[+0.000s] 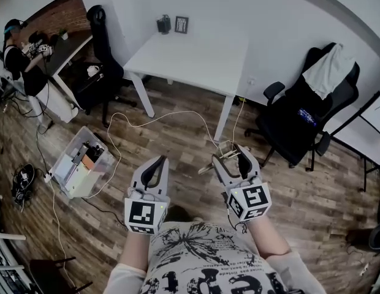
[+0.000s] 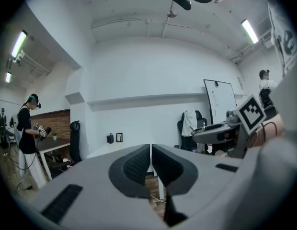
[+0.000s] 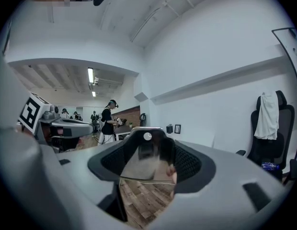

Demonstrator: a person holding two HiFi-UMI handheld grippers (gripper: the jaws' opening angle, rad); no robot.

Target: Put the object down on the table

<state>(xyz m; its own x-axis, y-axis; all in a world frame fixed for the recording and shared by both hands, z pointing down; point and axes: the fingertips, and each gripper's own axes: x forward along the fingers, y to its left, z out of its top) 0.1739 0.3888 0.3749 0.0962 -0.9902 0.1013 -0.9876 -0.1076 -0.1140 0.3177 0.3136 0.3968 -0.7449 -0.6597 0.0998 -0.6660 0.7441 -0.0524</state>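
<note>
The person stands over a brown wood-plank floor (image 1: 178,136) with a grey two-jaw gripper in each hand, both raised clear of it.

The right gripper (image 1: 231,155) has its jaws set wide apart, closed on a pale tan object (image 1: 222,157) with thin metal-looking parts. In the right gripper view the object (image 3: 141,164) fills the gap between the right gripper's (image 3: 147,145) ribbed dark pads. There it reads as a dark, partly see-through panel with a small white round spot near its top edge; what kind of thing it is I cannot tell. The object hangs in the air above the floor, short of the rectangular white table (image 1: 190,51) and just off that table's near right corner – not on the tabletop.

The left gripper (image 1: 156,163) is drawn together, with only a thin slit between the pads and nothing in it – the left gripper view (image 2: 151,152) shows bare pads.

By the tabletop's far edge stand a small black item (image 1: 163,24) and a small dark-framed picture (image 1: 181,24), side by side. A white cable (image 1: 159,120) trails over the floor past the near table legs. To the right is a black office chair (image 1: 300,124) with a white cloth (image 1: 328,69) draped over its back. On the floor to the left sits a clear plastic box (image 1: 83,161) of mixed contents. Another person (image 1: 18,57) stands at the far left.
</note>
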